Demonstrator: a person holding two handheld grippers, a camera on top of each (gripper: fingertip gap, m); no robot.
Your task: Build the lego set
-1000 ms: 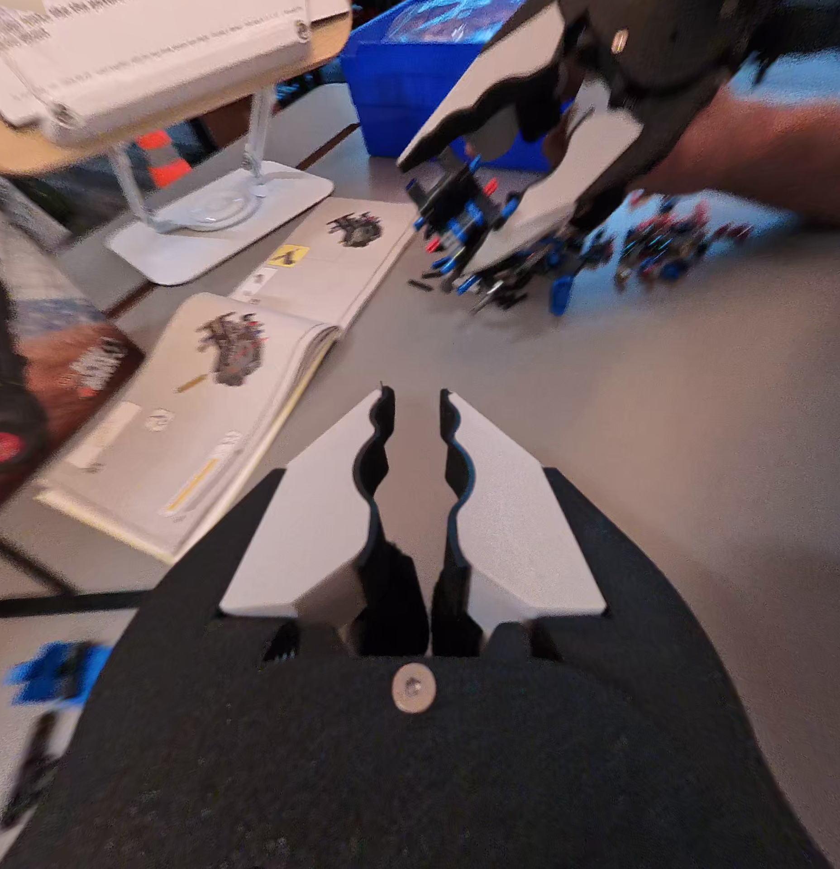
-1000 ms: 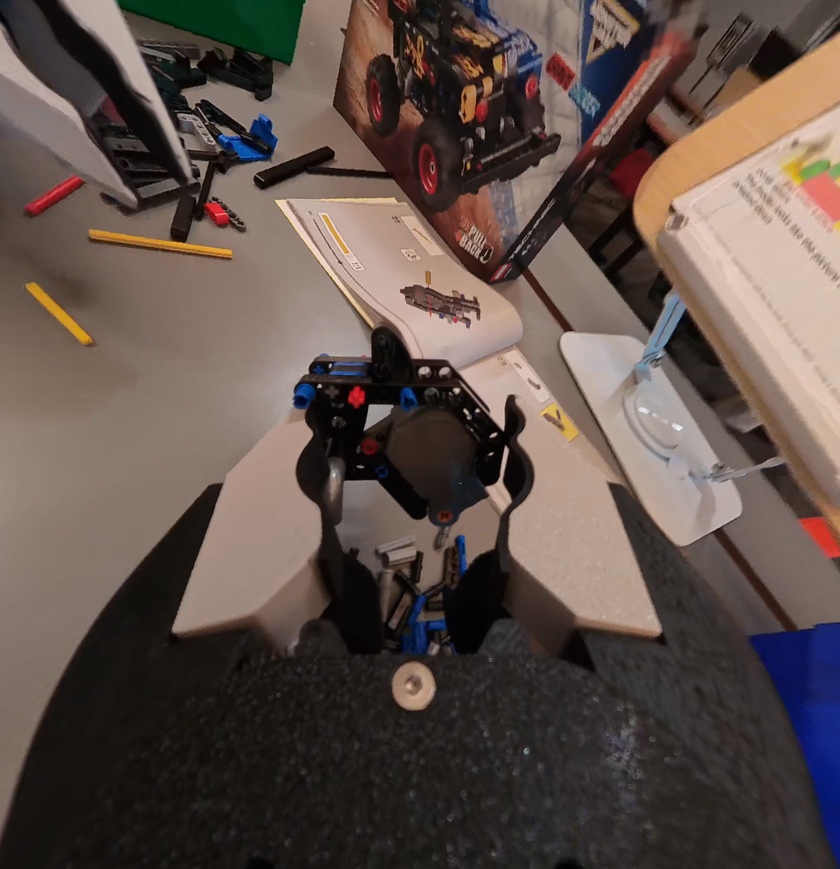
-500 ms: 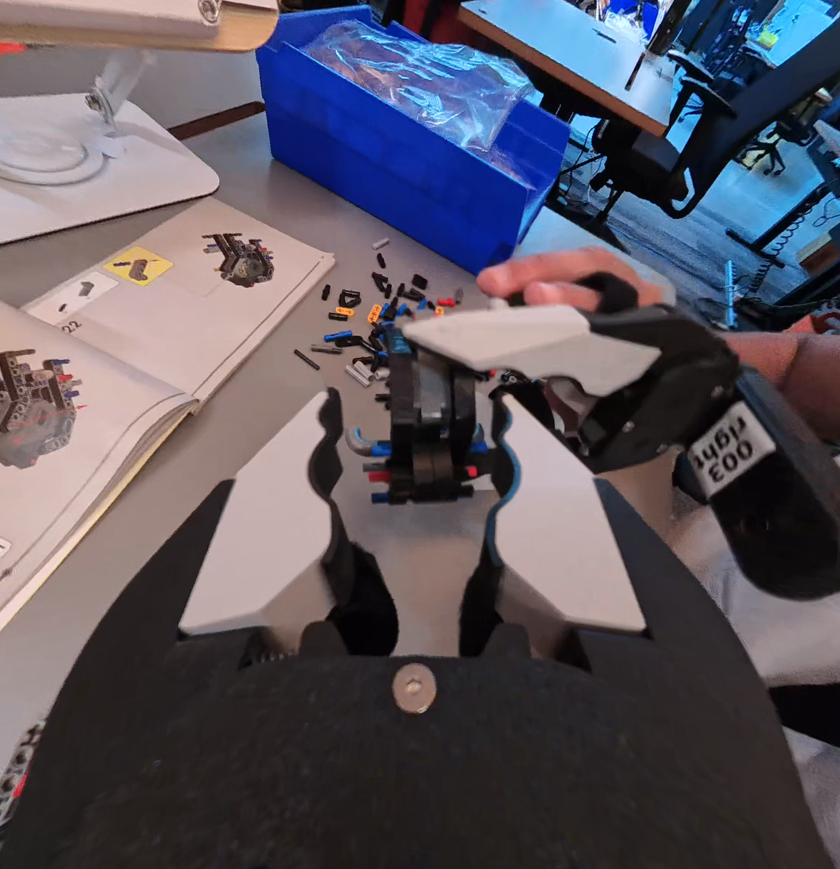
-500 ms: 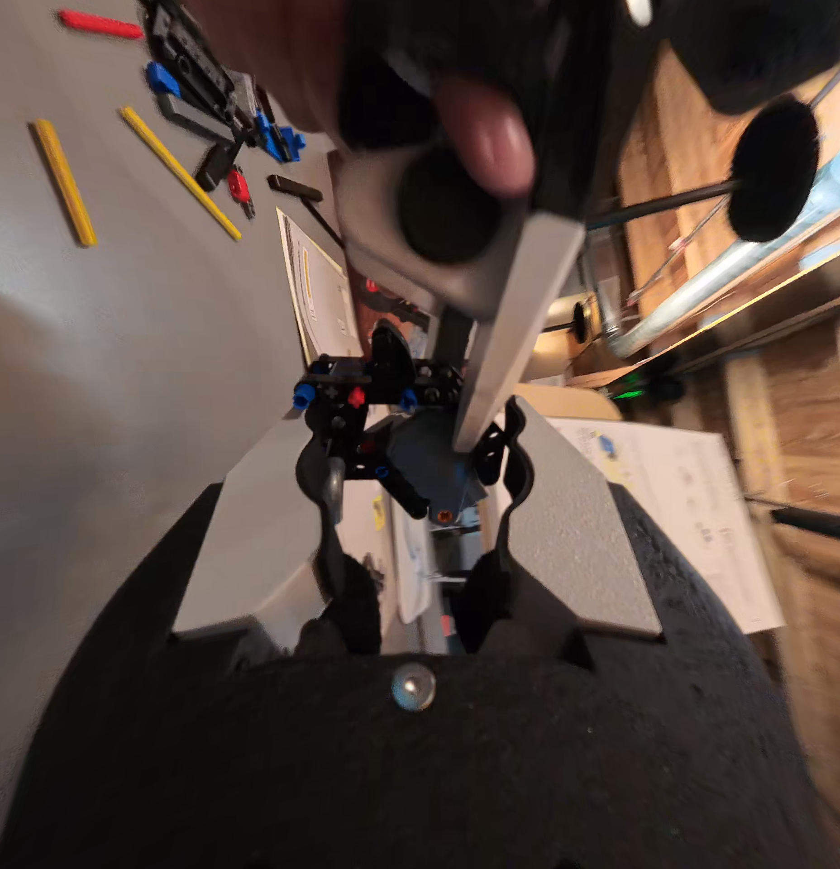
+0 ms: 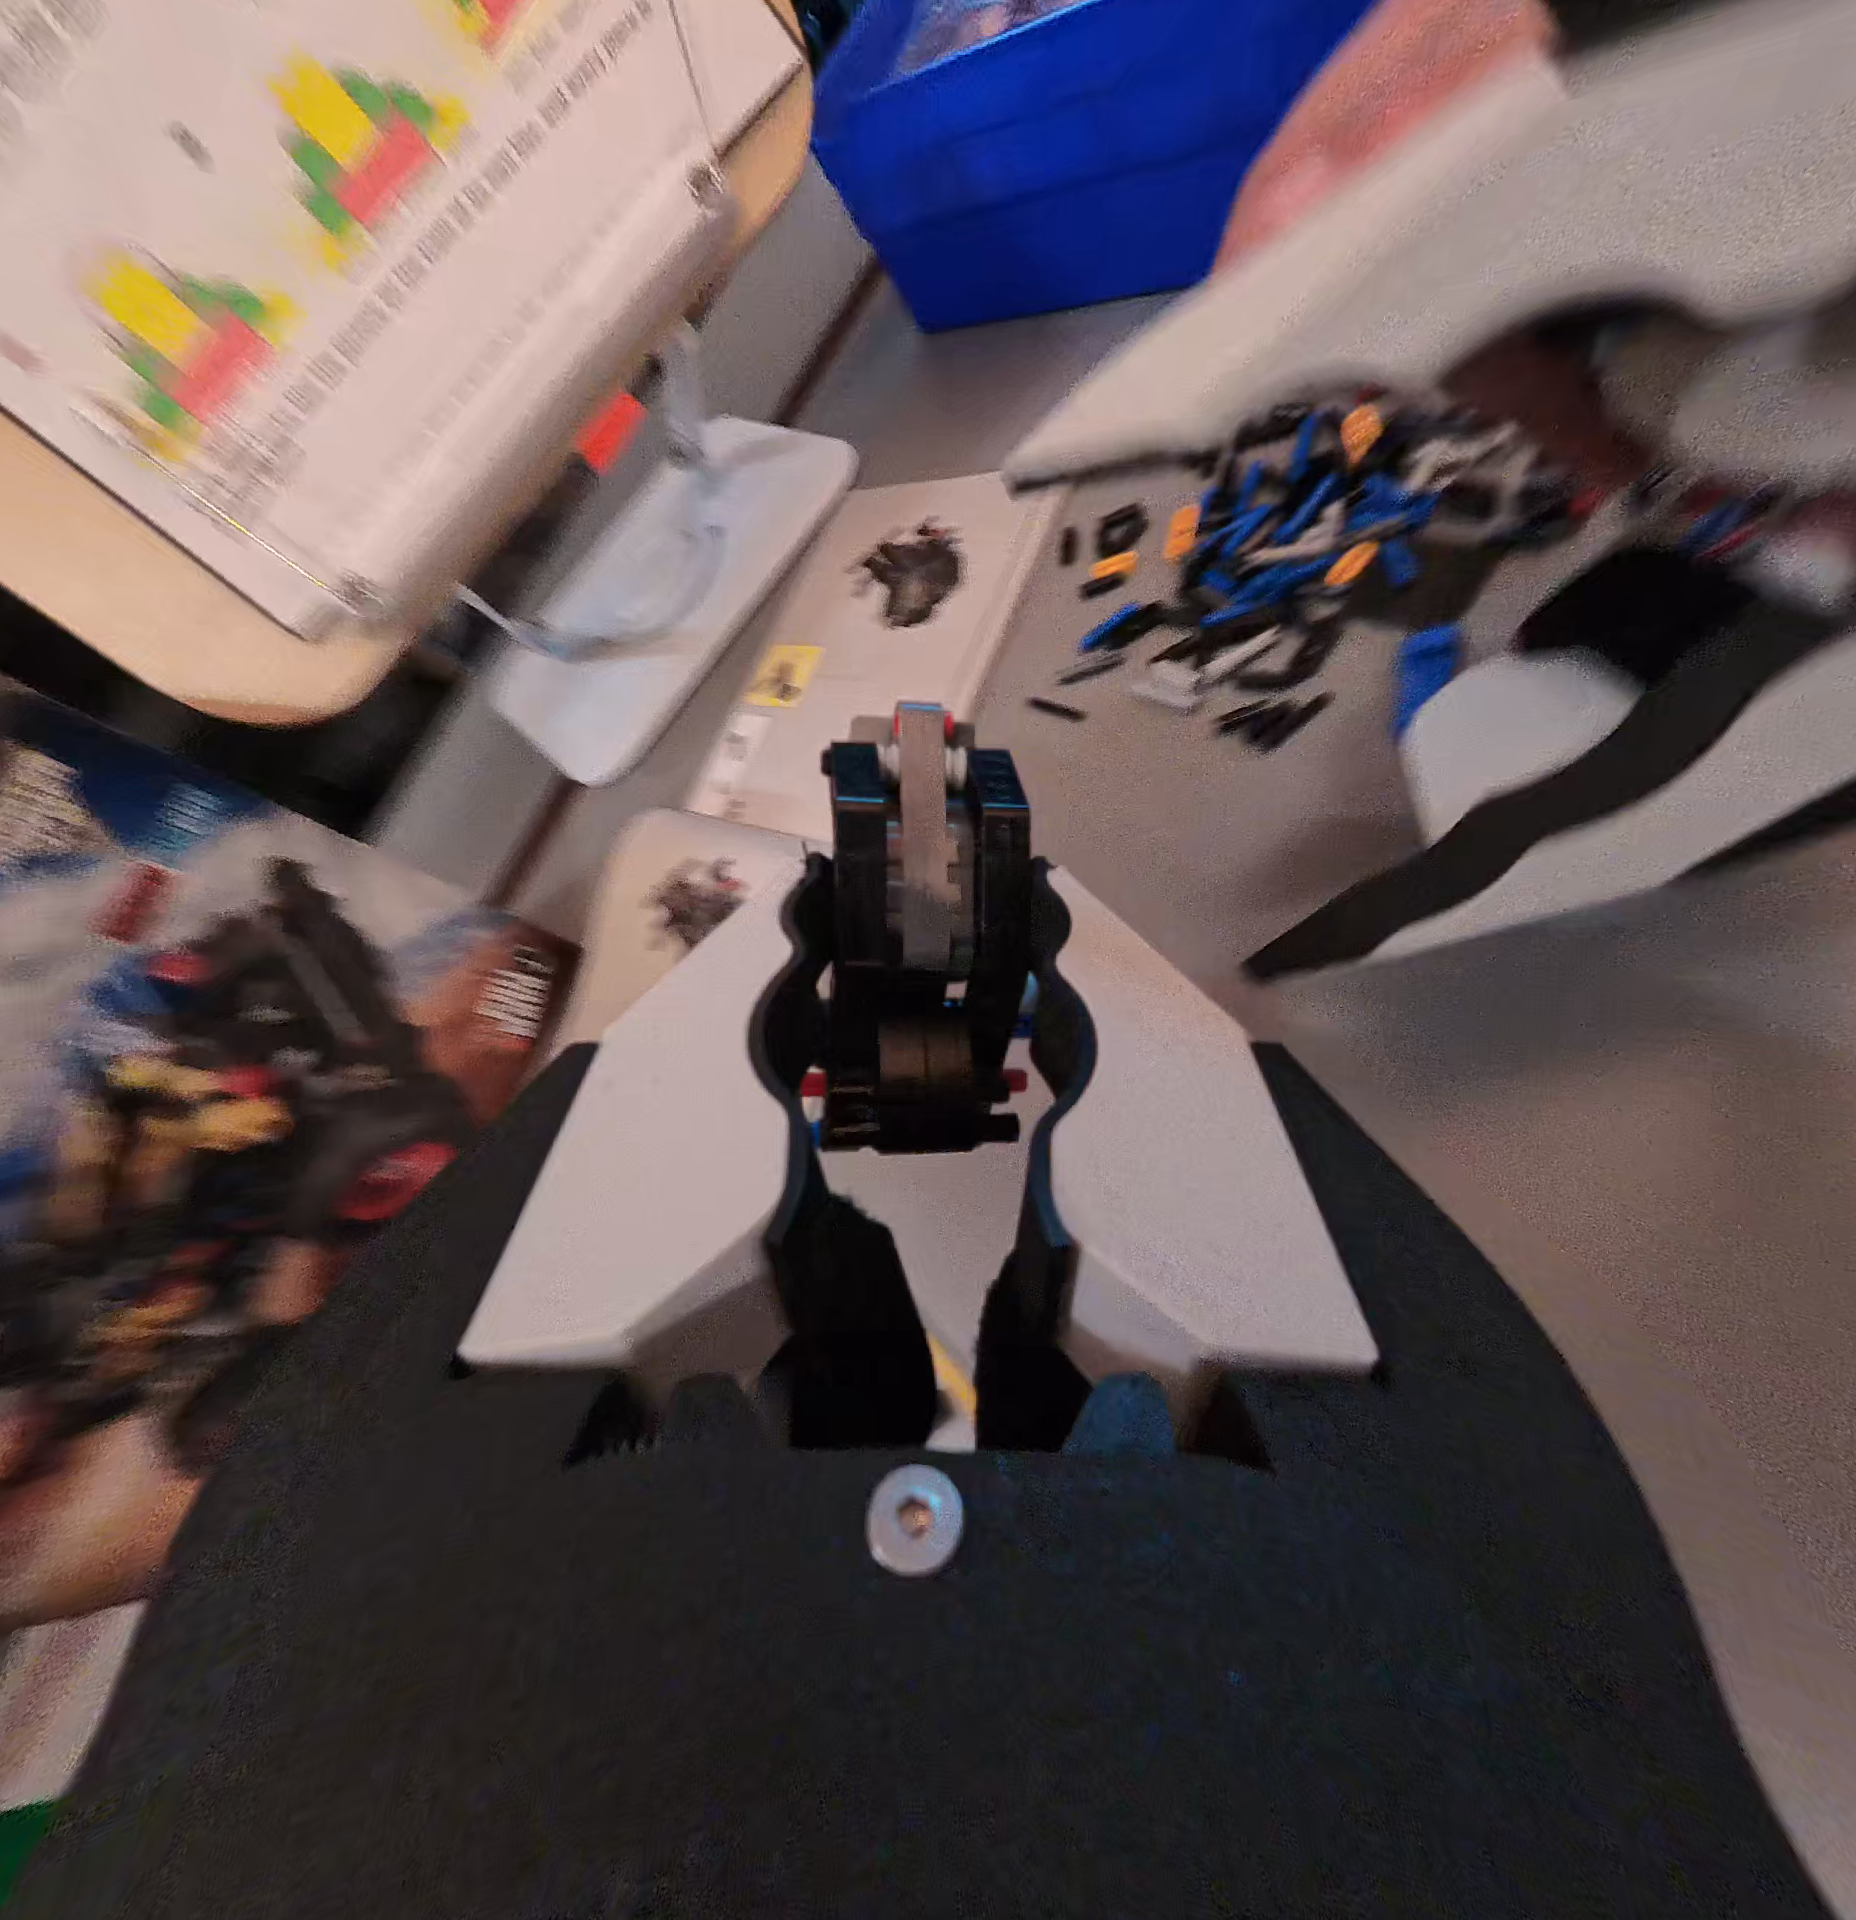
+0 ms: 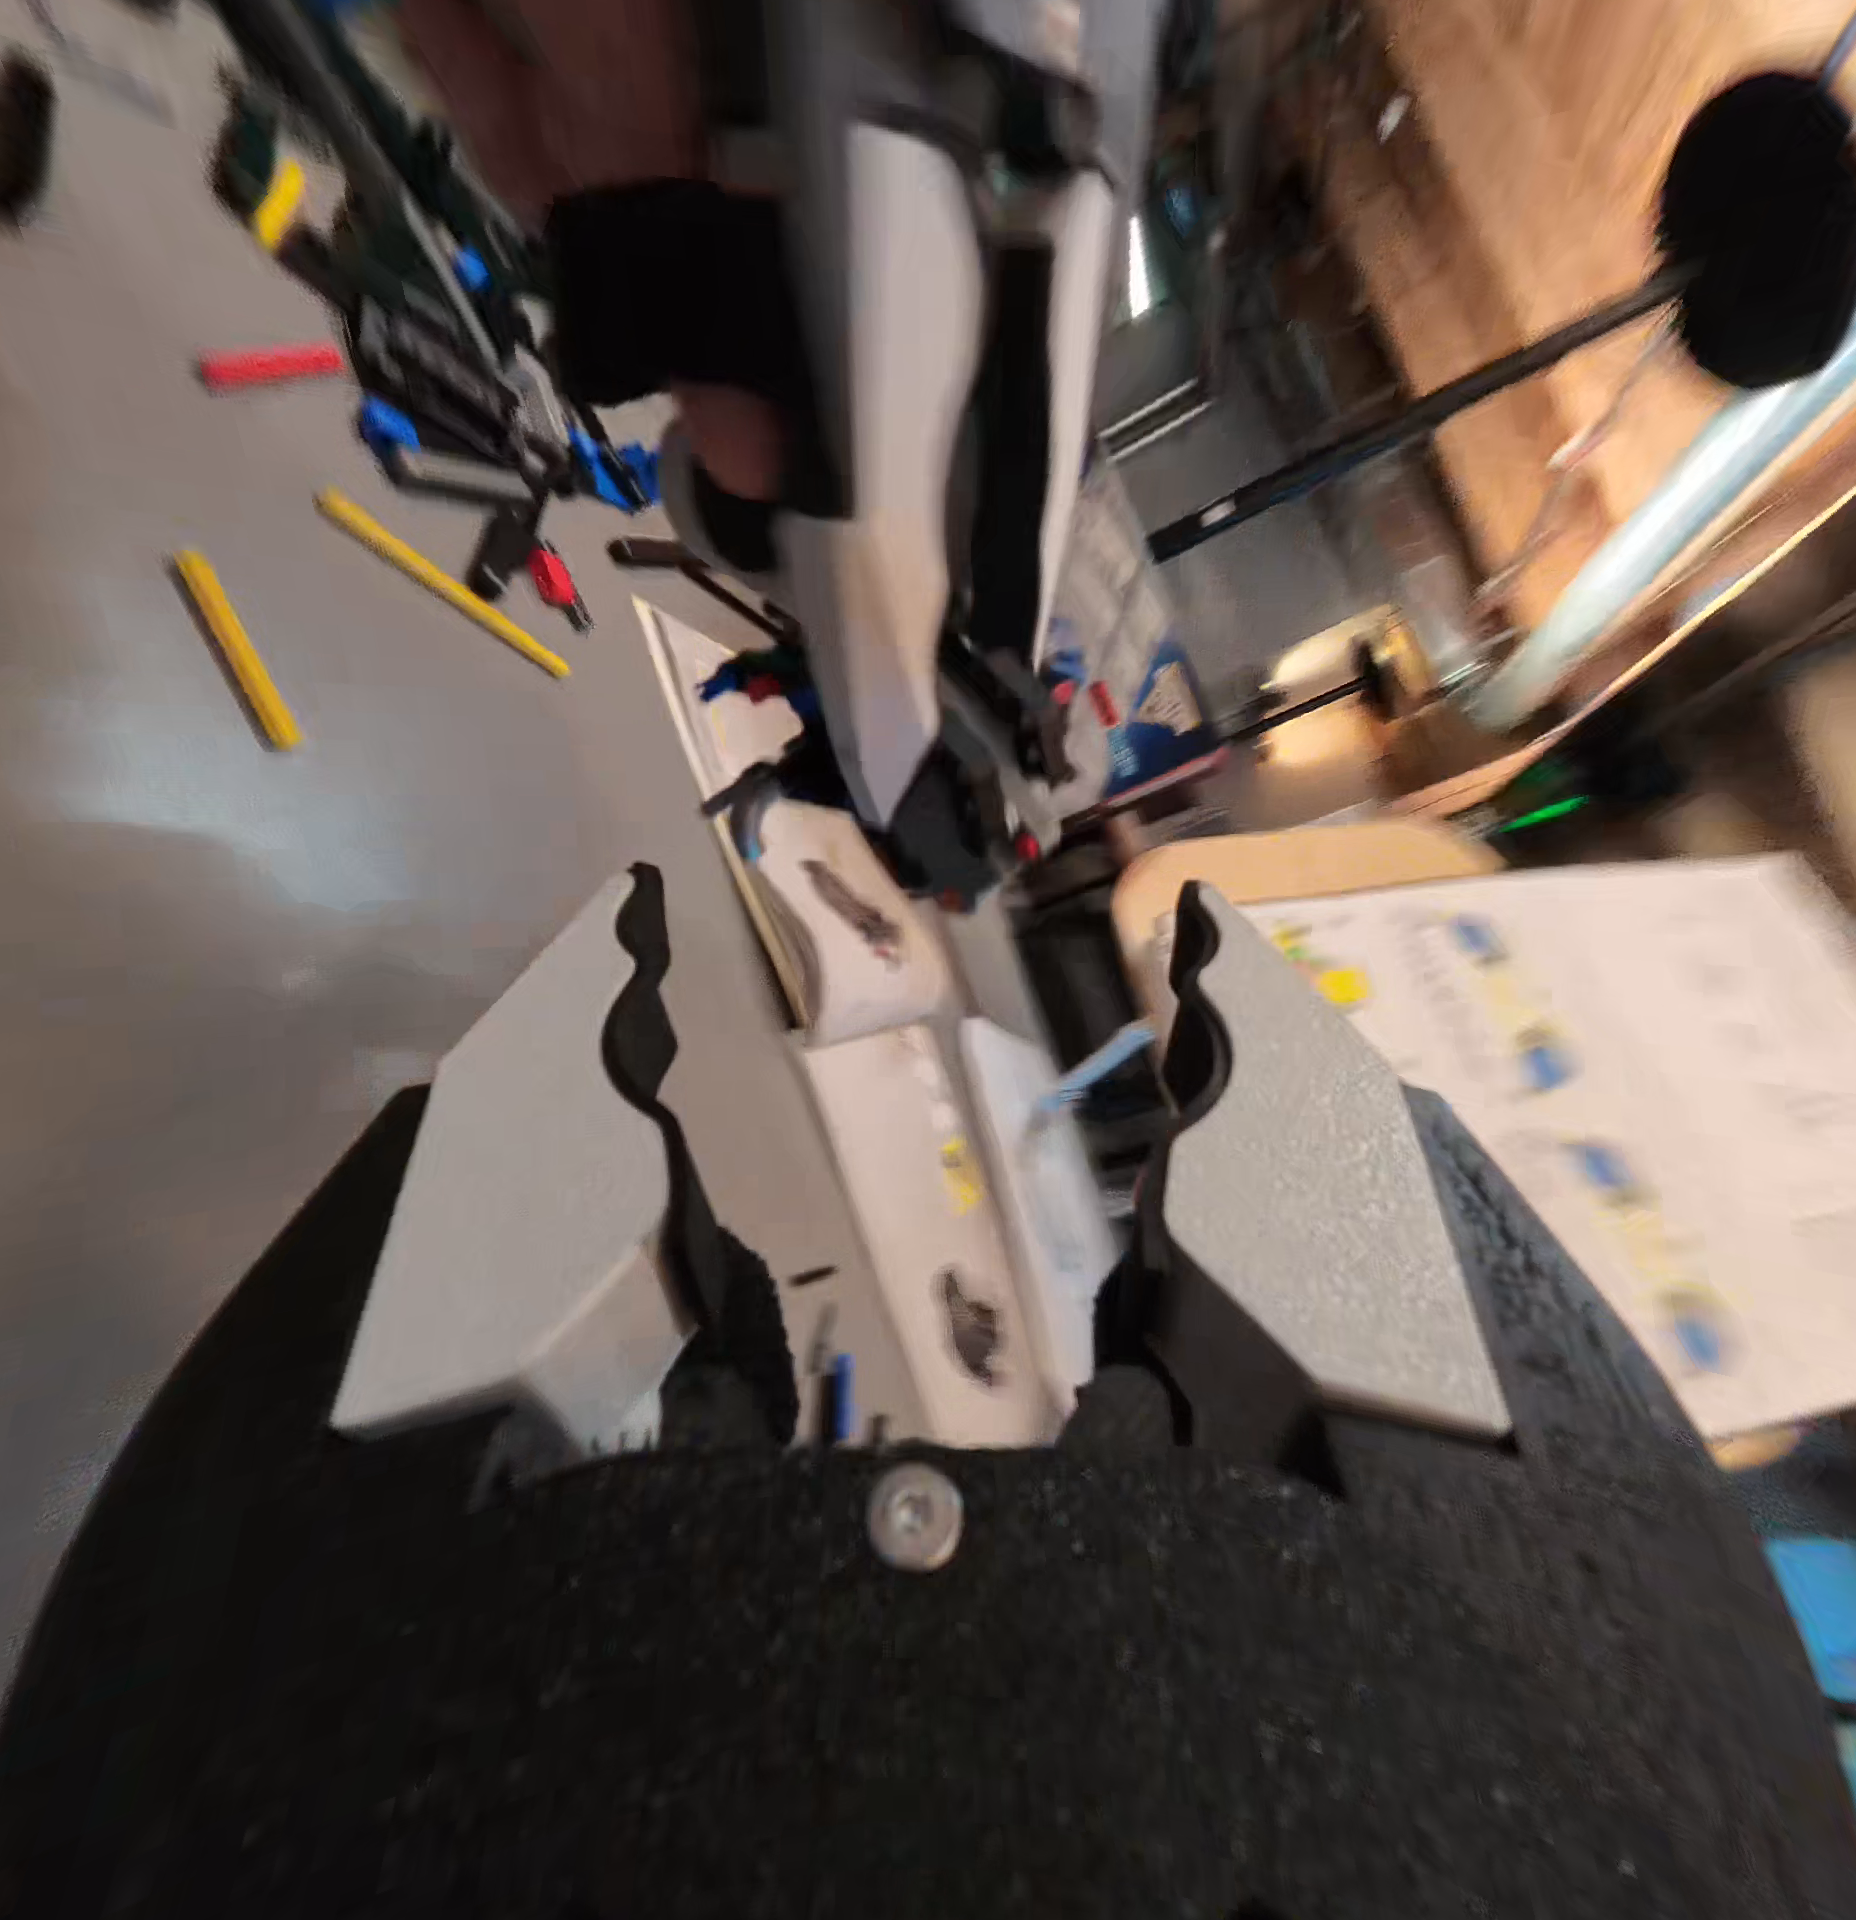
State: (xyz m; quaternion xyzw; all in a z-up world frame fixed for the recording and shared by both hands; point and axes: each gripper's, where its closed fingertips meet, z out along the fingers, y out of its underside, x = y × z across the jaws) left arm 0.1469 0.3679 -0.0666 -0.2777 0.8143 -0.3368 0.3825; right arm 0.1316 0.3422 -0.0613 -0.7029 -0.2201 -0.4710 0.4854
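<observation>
Left gripper clamps upright lego assembly; right gripper agape

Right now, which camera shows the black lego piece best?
The left wrist view: the black lego piece sits sharp and centred, clamped in the left gripper. In the right wrist view it is small, blurred and mostly hidden behind the left gripper's fingers; the right gripper is open.

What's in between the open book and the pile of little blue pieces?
Mostly bare grey table, as the left wrist view shows. Only a few stray black bits lie between the book and the pile.
</observation>
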